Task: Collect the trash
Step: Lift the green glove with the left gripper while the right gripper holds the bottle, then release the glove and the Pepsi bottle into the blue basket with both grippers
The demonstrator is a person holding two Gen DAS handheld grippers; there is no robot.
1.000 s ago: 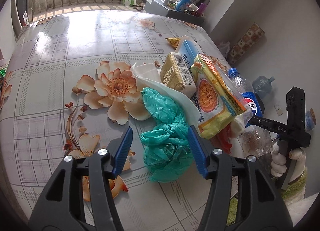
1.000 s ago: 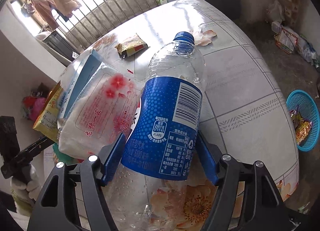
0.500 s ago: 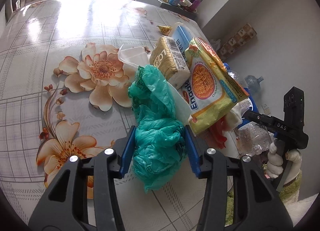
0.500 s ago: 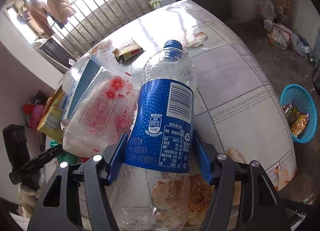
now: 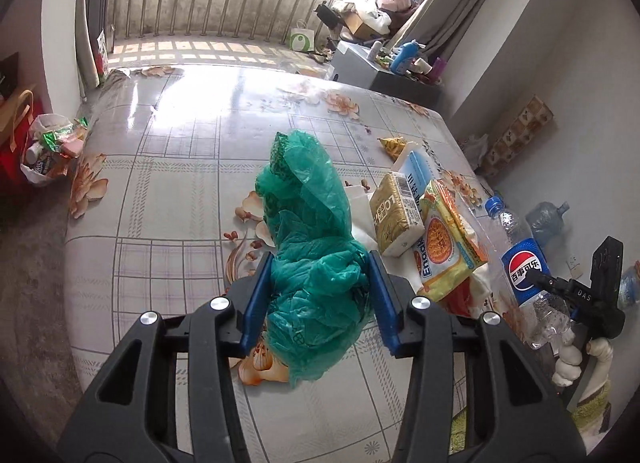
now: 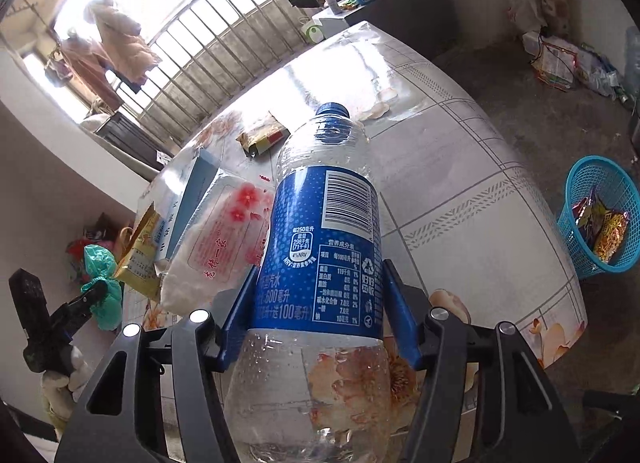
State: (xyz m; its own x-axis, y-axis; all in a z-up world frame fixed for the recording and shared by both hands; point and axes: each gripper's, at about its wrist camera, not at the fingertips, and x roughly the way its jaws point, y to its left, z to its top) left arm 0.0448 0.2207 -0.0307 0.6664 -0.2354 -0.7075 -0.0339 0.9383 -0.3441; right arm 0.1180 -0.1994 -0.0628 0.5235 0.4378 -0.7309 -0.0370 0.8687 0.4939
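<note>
My left gripper (image 5: 320,295) is shut on a crumpled green plastic bag (image 5: 312,247) and holds it lifted above the flowered table (image 5: 180,183). My right gripper (image 6: 320,315) is shut on an empty Pepsi bottle (image 6: 324,255) with a blue label, raised off the table; the bottle also shows in the left wrist view (image 5: 524,275). On the table lie a yellow biscuit pack (image 5: 444,247), a gold pack (image 5: 394,219), a blue-white box (image 5: 416,171) and a white tissue pack (image 6: 216,243).
A blue basket (image 6: 596,219) with wrappers stands on the floor right of the table. A small yellow wrapper (image 6: 264,135) lies further up the table. A white bag of rubbish (image 5: 44,151) sits on the floor at the left. A railing runs behind the table.
My left gripper closed on the green bag and lifted it off the table. My right gripper rose with the bottle.
</note>
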